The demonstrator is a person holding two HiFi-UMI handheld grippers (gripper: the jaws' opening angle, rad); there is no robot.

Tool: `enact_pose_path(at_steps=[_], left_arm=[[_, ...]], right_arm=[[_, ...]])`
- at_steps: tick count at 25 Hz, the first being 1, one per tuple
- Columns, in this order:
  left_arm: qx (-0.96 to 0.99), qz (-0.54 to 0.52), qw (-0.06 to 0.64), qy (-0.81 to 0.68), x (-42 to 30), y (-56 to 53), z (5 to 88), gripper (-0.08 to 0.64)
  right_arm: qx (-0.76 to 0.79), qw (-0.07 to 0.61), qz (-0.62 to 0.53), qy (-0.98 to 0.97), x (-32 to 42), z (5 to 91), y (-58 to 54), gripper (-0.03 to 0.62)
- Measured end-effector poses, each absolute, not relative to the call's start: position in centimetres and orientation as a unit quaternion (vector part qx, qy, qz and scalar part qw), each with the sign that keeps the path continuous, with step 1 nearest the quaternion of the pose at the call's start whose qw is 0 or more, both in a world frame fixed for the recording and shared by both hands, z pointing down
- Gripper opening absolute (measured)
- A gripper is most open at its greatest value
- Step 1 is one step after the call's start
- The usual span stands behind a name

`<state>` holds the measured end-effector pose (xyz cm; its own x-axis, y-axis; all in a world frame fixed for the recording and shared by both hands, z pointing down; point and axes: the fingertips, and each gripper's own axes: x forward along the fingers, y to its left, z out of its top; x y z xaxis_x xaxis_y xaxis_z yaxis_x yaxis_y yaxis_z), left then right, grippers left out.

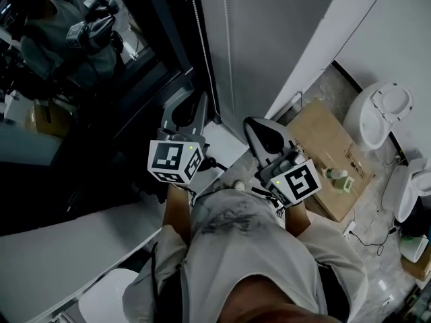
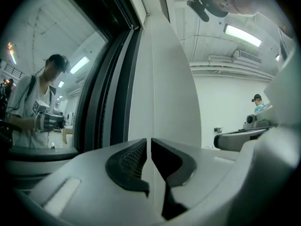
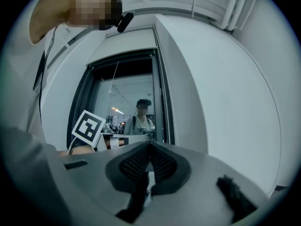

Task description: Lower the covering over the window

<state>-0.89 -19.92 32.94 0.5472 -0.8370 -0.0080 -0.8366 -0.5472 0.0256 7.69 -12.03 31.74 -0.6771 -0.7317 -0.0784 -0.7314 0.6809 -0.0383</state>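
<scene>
The left gripper points level at the edge of the window. Its jaws stand a narrow slit apart. A thin cord runs straight down through that slit, and the pads do not press on it. The right gripper is beside it, on the side away from the glass. Its jaws are closed together at the tips, and we see nothing gripped between them.

The thin cord hangs in front of a white panel, just right of the dark window frame. A bead chain hangs parallel to it, closer to the frame. In the head view both lines drop from the picture's top edge toward the left gripper.

The window is a tall, dark pane. In it we see the figure of a person holding a gripper. The covering is not drawn over the glass. A dark band crosses the very top of the opening, and we cannot tell whether that is the covering rolled up.

The upper ends of the cord and chain are cut off in every view. Below the left jaws the gripper's body hides the cord. The head view is dim, and the person's head and shoulders fill its lower part. A small pale patch under the right gripper's closed tips is too unclear to name.
</scene>
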Motion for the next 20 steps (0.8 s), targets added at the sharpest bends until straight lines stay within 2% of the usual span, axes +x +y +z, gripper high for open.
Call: enact_pose_path(at_steps=[4, 20], left_arm=[[0.881, -0.008, 0.003, -0.473, -0.8, -21.8, 32.8, 0.049], [0.877, -0.009, -0.009, -0.480, -1.8, -27.8, 33.0, 0.077]], right_arm=[[-0.401, 0.060, 0.013, 0.914, 7.3, 31.2, -12.8, 0.017], [-0.416, 0.022, 0.017, 0.909, 5.9, 33.0, -13.5, 0.018]])
